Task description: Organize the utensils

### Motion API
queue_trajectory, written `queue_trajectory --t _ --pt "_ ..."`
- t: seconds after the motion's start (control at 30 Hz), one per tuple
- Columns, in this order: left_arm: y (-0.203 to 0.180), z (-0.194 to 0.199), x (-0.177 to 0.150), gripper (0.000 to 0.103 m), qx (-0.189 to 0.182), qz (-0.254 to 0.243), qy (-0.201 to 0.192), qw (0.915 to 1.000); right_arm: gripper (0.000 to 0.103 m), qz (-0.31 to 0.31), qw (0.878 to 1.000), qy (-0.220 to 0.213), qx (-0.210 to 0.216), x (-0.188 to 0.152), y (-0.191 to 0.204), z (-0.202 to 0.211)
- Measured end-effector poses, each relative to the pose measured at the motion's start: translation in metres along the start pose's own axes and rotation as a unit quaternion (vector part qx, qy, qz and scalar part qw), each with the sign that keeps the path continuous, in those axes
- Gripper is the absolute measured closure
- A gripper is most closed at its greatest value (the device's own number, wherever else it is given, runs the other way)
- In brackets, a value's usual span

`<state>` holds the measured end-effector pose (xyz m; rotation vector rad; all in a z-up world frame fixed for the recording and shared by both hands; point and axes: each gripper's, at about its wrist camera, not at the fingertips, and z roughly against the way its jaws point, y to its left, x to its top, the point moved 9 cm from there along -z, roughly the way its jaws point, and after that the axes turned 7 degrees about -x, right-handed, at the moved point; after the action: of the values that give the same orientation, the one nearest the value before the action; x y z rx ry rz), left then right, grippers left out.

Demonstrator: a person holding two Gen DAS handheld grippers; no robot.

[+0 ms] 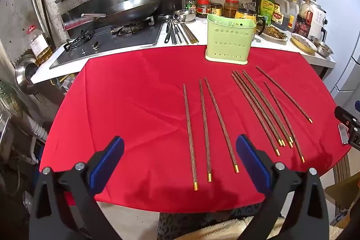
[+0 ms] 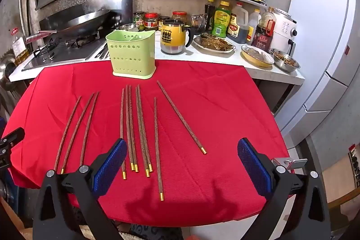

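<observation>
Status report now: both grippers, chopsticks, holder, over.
Left gripper open, right gripper open, both empty. Ten brown wooden chopsticks flat on red cloth. Green perforated plastic holder upright, unobstructed.

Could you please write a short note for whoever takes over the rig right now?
Left hand-held gripper: open, empty, above the near edge of the red tablecloth.
Right hand-held gripper: open, empty, likewise at the near edge.
Green utensil holder: upright at the cloth's far edge; no chopsticks visible inside.
Chopsticks: ten lie flat on the cloth, three to the left, a bunch of five, and two singles to the right.
Done: nothing yet.
Left: move all ten into the holder.
</observation>
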<state>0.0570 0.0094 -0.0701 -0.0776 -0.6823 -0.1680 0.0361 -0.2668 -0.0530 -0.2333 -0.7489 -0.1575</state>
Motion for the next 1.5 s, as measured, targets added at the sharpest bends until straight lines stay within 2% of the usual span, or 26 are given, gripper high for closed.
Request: queue_trajectory --t 0.2,0.37,1.5 --pt "0.008 0.002 -0.003 0.006 0.0 0.0 -0.001 1.0 0.006 -0.001 1.0 0.001 0.001 0.0 0.003 -0.005" --pt "-0.004 -0.001 0.004 0.006 0.002 -0.001 0.001 1.0 0.006 -0.002 1.0 0.001 0.004 0.001 0.002 -0.004" --pt "-0.001 0.001 0.007 0.006 0.004 0.003 -0.001 1.0 0.006 -0.01 1.0 -0.002 0.002 0.002 -0.002 0.0"
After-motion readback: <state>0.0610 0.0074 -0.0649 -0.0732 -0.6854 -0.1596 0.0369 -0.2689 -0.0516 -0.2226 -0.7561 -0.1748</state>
